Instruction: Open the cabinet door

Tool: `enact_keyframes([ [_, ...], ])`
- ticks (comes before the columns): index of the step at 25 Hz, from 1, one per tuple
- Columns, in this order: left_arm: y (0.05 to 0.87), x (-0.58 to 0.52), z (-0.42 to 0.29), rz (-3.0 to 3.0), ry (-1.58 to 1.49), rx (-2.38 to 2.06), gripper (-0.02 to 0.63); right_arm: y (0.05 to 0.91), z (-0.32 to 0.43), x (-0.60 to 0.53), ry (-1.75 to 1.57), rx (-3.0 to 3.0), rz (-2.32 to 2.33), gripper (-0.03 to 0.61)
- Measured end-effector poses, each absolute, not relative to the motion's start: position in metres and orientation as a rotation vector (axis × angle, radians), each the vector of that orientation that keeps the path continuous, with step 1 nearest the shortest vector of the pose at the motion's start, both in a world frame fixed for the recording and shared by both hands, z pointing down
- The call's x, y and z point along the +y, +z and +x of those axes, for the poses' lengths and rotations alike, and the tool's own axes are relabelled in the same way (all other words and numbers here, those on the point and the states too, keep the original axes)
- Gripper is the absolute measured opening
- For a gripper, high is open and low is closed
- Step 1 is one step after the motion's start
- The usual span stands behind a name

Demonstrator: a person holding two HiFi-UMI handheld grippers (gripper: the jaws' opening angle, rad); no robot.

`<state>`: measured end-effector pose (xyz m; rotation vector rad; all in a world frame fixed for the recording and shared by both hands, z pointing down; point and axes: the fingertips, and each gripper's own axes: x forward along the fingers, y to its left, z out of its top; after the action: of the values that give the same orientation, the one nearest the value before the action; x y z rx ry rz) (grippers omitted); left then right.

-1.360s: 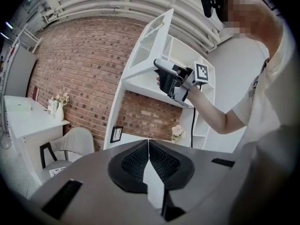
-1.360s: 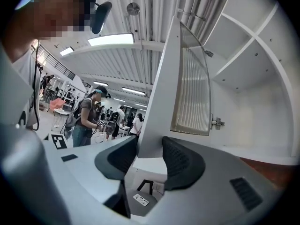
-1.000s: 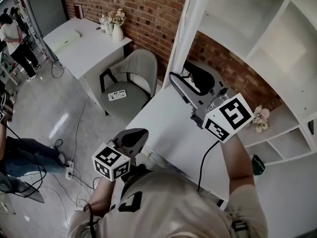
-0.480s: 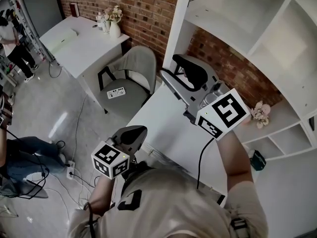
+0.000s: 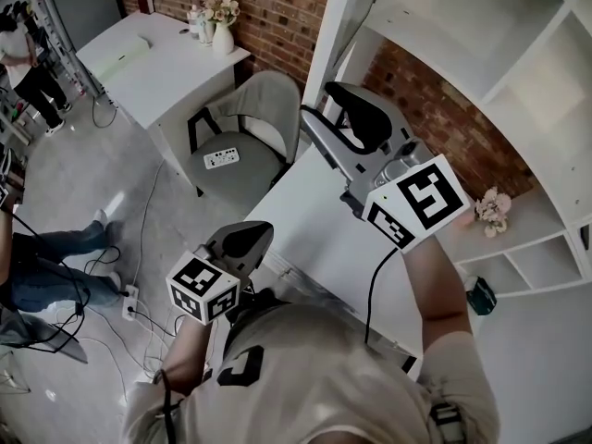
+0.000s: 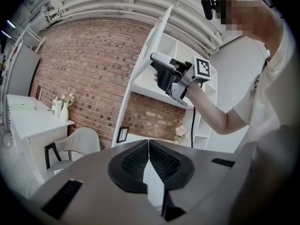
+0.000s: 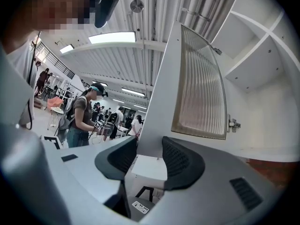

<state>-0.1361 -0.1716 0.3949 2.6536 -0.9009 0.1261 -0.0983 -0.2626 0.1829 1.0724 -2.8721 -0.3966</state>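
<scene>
In the head view, one cabinet door (image 5: 340, 26) stood swung out, edge-on, from the white cabinet (image 5: 462, 35) above the bench (image 5: 305, 234). The right claw (image 5: 324, 109) was raised to the door's lower corner, probably because that free edge, far from the hinge side, gives the easiest swing. The left claw (image 5: 252, 239) hung low by the person's body, apparently kept clear since one claw suffices here. A single chair (image 5: 245, 141) sat below the door.

In the left gripper view, the left claw (image 6: 148, 146) had its two jaws pressed together on nothing. The right claw (image 6: 156, 71) showed up high beside the shelves.

In the right gripper view, the right claw (image 7: 149, 156) had its jaws apart. The door (image 7: 194, 88), with its one ribbed panel, had the lower end of its frame in line with the gap. Whether either pad touched it could not be told. One hinge (image 7: 232, 123) showed on the inner face, so the door looked largely open already.
</scene>
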Motion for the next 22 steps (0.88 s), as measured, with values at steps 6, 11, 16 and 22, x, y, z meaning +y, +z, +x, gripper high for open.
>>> enact_keyframes([
  [6,0.399,-0.173,-0.144,2.648,0.123,-0.91,0.017,0.185,-0.108,-0.269,-0.397,-2.877,1.08,0.187],
  [11,0.402,-0.176,-0.15,2.636,0.124,-0.927,0.017,0.185,-0.114,-0.278,-0.389,-2.87,1.095,0.186],
  [16,0.403,-0.182,-0.162,2.623,0.117,-0.942,0.017,0.184,-0.127,-0.286,-0.394,-2.868,1.098,0.186],
  [22,0.406,-0.19,-0.177,2.604,0.114,-0.951,0.017,0.183,-0.145,-0.299,-0.391,-2.87,1.095,0.184],
])
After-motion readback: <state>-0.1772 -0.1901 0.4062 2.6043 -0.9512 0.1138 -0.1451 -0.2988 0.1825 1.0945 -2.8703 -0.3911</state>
